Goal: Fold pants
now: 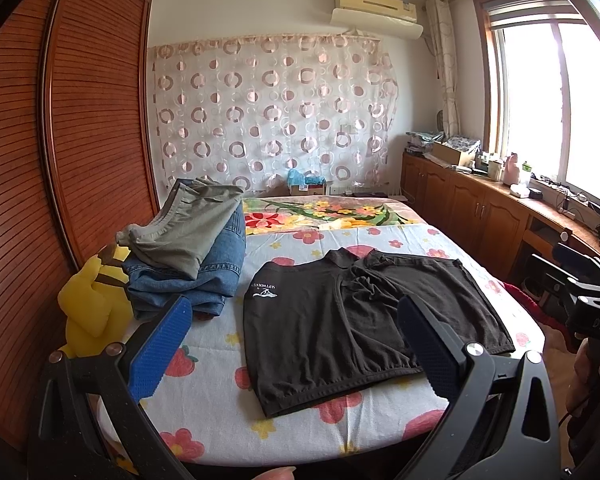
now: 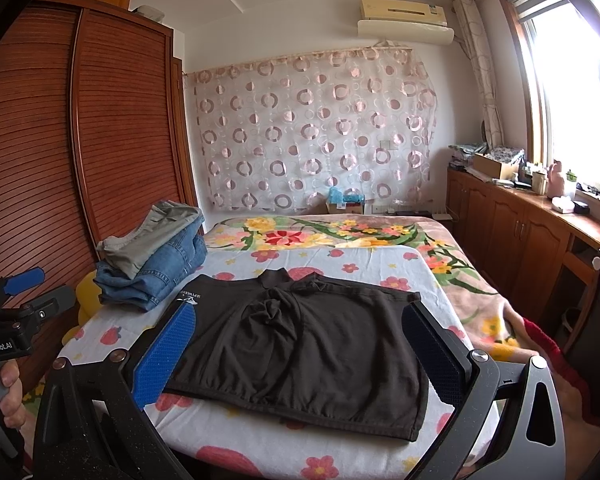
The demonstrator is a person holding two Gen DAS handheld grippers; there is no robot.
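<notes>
**Both grippers open, above the bed's near edge**

The left gripper (image 1: pixel 292 344) and right gripper (image 2: pixel 298 354) hover with jaws spread wide, holding nothing. Just ahead of both lies a dark garment (image 1: pixel 364 320) on the flowered bed sheet (image 1: pixel 300 432), with a collar and a chest logo; it looks more like a shirt than pants. The pants seem to be the folded stack ahead and left of the left gripper: grey pants (image 1: pixel 180 232) on blue jeans (image 1: pixel 204 276). To fold cleanly, I would pinch two matching corners and lift evenly. A yellow plush toy (image 1: pixel 94 304) crowds the stack's near side; the dark garment occupies the folding space.
</notes>
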